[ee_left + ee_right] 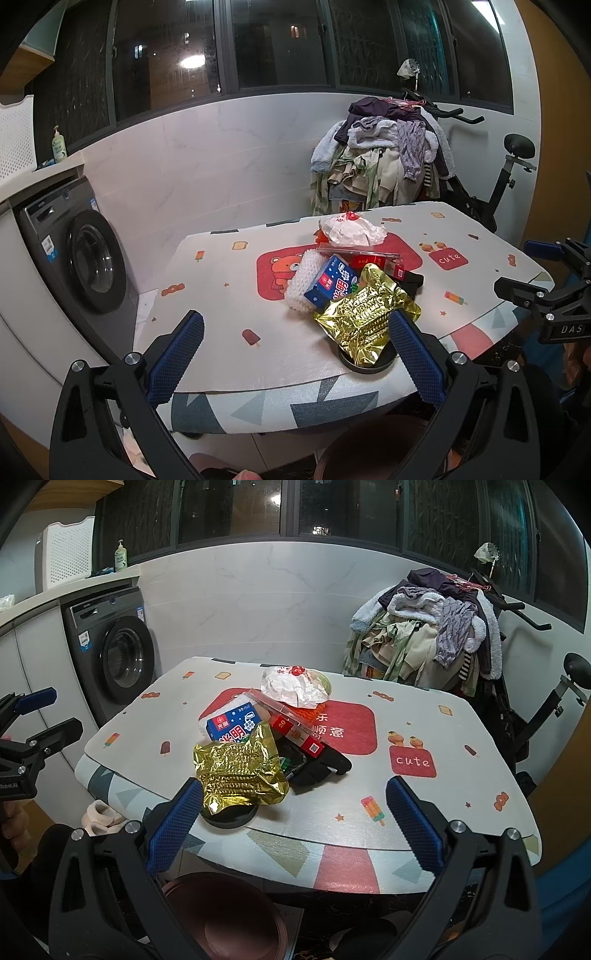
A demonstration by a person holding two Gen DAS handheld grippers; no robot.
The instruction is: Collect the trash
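Trash lies heaped mid-tabletop (461,775): a gold foil wrapper (240,771) atop a black round lid (231,818) at the near edge, a blue carton (231,725) behind it, and crumpled white paper (291,686) farther back. The left gripper (295,354) is spread wide and empty, the wrapper just ahead between its fingers. The right gripper (295,823) is likewise spread, empty, with the wrapper beside its left finger.

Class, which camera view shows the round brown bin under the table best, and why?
The right wrist view: the bin shows most of its round mouth and inside, below the table edge between the right gripper fingers. The left wrist view shows only a slice of its rim at the bottom of the frame.
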